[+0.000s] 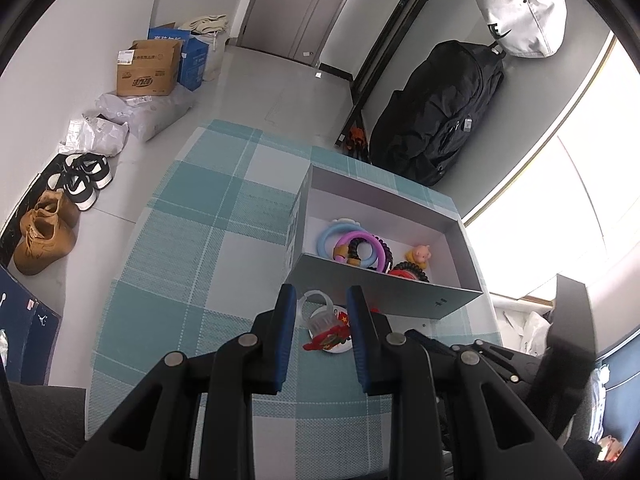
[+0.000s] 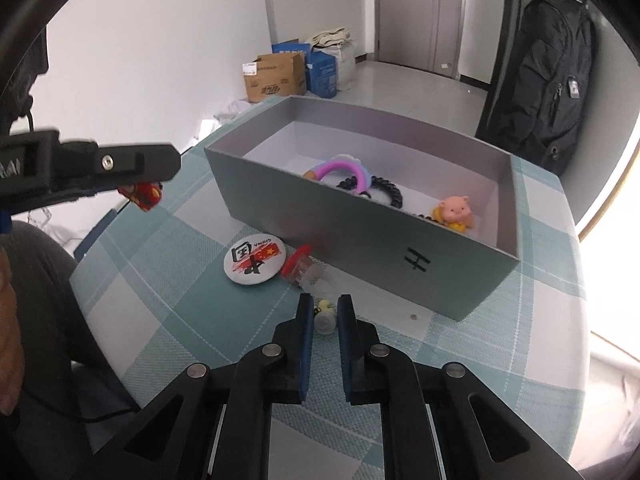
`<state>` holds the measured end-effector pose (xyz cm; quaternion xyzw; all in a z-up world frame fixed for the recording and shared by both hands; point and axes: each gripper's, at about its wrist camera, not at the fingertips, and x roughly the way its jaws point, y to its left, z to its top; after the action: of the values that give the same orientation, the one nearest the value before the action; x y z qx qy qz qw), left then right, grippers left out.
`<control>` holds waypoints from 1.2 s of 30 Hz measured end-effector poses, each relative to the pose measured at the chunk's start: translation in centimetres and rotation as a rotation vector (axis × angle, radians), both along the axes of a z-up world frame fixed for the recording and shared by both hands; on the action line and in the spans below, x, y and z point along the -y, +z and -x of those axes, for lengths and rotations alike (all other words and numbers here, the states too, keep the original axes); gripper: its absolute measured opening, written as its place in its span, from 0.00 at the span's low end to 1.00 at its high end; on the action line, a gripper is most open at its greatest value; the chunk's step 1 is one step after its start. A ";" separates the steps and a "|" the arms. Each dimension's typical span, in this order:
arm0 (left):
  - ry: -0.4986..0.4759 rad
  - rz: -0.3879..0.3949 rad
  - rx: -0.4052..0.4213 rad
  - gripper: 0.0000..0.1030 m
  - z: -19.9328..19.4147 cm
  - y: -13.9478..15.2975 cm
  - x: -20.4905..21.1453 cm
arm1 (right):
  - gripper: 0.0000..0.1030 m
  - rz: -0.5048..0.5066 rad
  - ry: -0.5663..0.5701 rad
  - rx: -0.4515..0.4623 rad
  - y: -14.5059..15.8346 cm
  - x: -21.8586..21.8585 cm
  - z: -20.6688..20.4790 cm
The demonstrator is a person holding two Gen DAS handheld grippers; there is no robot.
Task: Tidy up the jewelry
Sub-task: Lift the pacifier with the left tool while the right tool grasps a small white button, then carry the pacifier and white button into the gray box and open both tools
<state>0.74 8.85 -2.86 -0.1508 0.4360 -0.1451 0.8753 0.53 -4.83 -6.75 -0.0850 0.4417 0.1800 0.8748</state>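
A grey box (image 2: 360, 228) stands on the checked tablecloth and holds a purple ring (image 2: 340, 170), black bead bracelets (image 2: 384, 190) and a pink pig charm (image 2: 454, 210). It also shows in the left wrist view (image 1: 384, 288). My left gripper (image 1: 324, 300) holds a red ornament (image 1: 330, 338) above the table, seen in the right wrist view (image 2: 146, 196). A round white badge (image 2: 254, 260) and a clear red-capped piece (image 2: 302, 270) lie in front of the box. My right gripper (image 2: 325, 306) is around a small pale charm (image 2: 324, 320).
Shoes (image 1: 48, 232), cardboard boxes (image 1: 148, 68) and plastic bags (image 1: 132, 116) lie on the floor at the left. A black backpack (image 1: 436, 112) stands beyond the table's far edge. A bright window is at the right.
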 end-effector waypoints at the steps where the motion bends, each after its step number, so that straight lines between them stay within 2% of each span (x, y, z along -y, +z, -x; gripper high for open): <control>1: -0.001 0.000 -0.002 0.20 -0.1 0.0 0.1 | 0.10 -0.007 -0.004 0.005 0.2 0.2 0.0; 11: -0.034 0.017 0.015 0.20 -0.5 0.3 1.6 | 0.10 -0.091 -0.074 0.077 3.0 2.4 0.3; 17: -0.060 0.014 0.013 0.20 -1.1 0.5 2.4 | 0.11 -0.166 -0.108 0.096 4.5 3.6 -0.2; 20: -0.077 0.008 0.021 0.20 -1.6 0.9 3.0 | 0.11 -0.239 -0.137 0.110 5.0 4.7 -0.5; 26: -0.091 0.016 0.026 0.20 -2.8 1.3 4.5 | 0.11 -0.283 -0.153 0.140 5.9 5.5 -1.4; 36: -0.112 0.023 -0.016 0.20 -5.3 0.4 5.8 | 0.11 -0.338 -0.185 0.102 6.1 6.9 -4.2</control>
<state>6.04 3.06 -2.45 -0.1373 0.4492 -0.1974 0.8605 4.74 -11.76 -0.69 0.0952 0.3661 0.1658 0.9107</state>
